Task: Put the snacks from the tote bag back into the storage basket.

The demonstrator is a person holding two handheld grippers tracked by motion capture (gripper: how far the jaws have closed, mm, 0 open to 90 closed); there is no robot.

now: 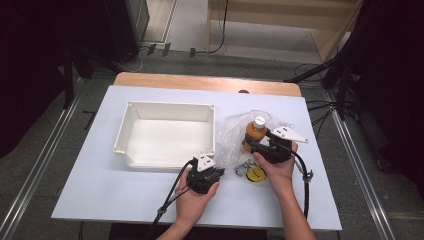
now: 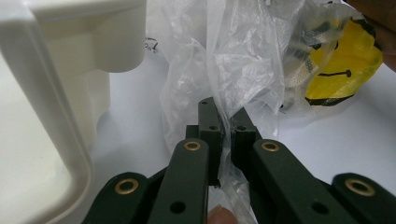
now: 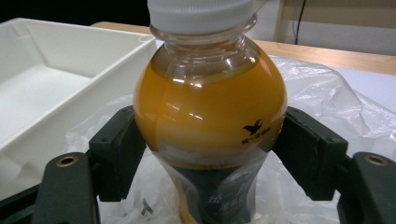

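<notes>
High view: the right gripper (image 1: 261, 142) clamps the white-capped orange juice bottle (image 1: 254, 132); the left gripper (image 1: 218, 167) pinches the crinkled clear plastic bag (image 1: 231, 140).

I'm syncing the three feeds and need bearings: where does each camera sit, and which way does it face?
High view: above the person's side, looking forward and down on the table; both forearms and hands show.
Left gripper view: on the left gripper, facing the plastic bag it pinches; its jaws and a fingertip show.
Right gripper view: on the right gripper, facing the bottle it clamps; its jaws show.
Shared: bag and white tray appear in all three.
</notes>
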